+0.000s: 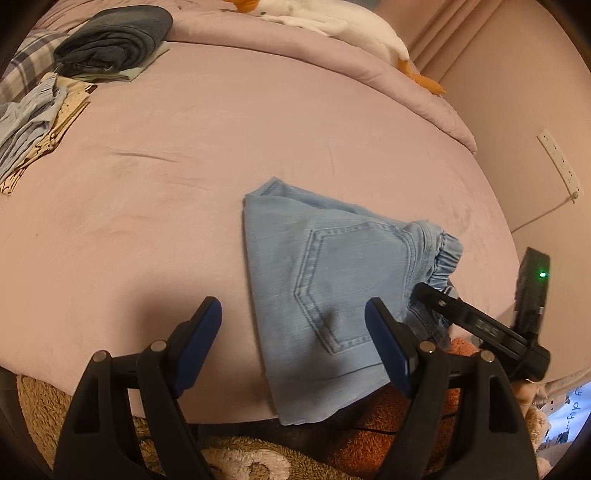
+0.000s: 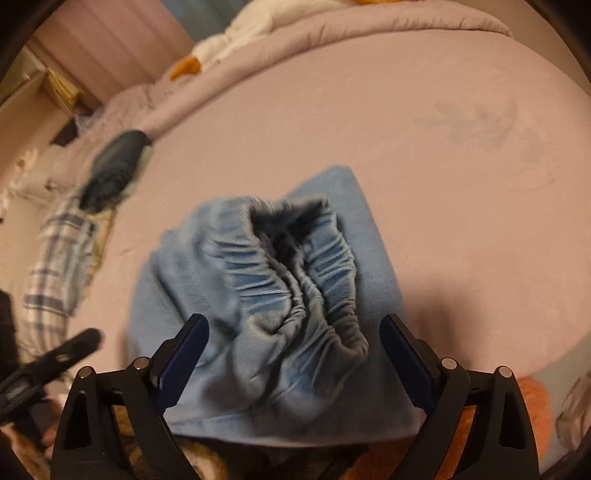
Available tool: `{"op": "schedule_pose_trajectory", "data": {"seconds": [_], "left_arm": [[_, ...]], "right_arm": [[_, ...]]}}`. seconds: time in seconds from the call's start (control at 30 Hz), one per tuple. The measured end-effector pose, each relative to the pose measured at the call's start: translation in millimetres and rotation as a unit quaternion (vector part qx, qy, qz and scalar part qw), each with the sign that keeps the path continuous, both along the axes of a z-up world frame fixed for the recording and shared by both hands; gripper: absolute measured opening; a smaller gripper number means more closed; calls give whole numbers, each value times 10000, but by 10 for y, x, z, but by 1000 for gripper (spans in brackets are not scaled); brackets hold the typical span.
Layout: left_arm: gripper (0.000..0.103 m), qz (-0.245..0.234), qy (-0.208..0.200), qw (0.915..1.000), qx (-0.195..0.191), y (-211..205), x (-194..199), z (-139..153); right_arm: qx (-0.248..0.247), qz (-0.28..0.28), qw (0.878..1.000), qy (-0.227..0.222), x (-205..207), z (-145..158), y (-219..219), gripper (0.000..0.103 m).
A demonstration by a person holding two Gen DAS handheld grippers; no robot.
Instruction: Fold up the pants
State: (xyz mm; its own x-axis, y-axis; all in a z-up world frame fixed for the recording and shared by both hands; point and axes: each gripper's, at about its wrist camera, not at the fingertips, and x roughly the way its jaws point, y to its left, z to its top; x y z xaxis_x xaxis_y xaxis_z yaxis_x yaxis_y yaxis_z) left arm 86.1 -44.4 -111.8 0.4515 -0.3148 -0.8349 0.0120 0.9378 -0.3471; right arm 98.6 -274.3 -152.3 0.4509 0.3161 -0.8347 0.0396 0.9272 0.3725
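Note:
Light blue denim pants (image 1: 325,288) lie folded at the near edge of the pink bed, back pocket up, one edge hanging over the bed's edge. My left gripper (image 1: 293,325) is open above their left part, holding nothing. In the right wrist view the pants (image 2: 266,295) show their gathered elastic waistband (image 2: 295,273) facing the camera. My right gripper (image 2: 293,343) is open, its fingers on either side of the waistband, not closed on it. One of its fingers (image 1: 461,317) also shows in the left wrist view, at the waistband.
A stack of folded clothes (image 1: 110,44) and a plaid and striped pile (image 1: 33,122) sit at the bed's far left. A white plush toy (image 1: 332,22) lies on the rolled duvet at the back. A brown fuzzy rug (image 1: 240,458) lies below the bed's edge.

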Motion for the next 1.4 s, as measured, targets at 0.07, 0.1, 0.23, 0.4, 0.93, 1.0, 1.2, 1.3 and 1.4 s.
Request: {"op": "schedule_pose_trajectory", "data": {"seconds": [0.07,0.1,0.23,0.4,0.93,1.0,1.2,1.3,1.4], "left_arm": [[80,18,0,10000,8,6,-11,0],[80,20,-2,10000,12,13,-9,-8],[80,34,-5,10000,36,14,12,-22],[79,-24,49,10000,62,-36,67,-103],[63,-180,671,9975,82,-203,90,-526],[64,-169,684,9975,36,-187,60,-514],[80,-48,368,9993,-61,-77,27,-384],[80,8,396,9990,-205,-35,73,-441],[79,-122,558,9967,-582,-64,175,-587]], "right_arm": [[48,-189,9998,66,-30,-62,-41,72],[24,-228,9997,20,-37,-63,-55,56],[122,-27,9993,-339,-166,160,-81,32],[161,-232,9978,-595,-345,335,-239,31],[135,-254,9996,-44,-347,-40,-426,40],[39,-217,9998,8,-330,-10,-379,47],[204,114,9983,-538,-373,286,-503,93],[406,-30,9978,-519,-269,299,-665,95],[569,263,9975,-317,-112,153,-617,95]]}}
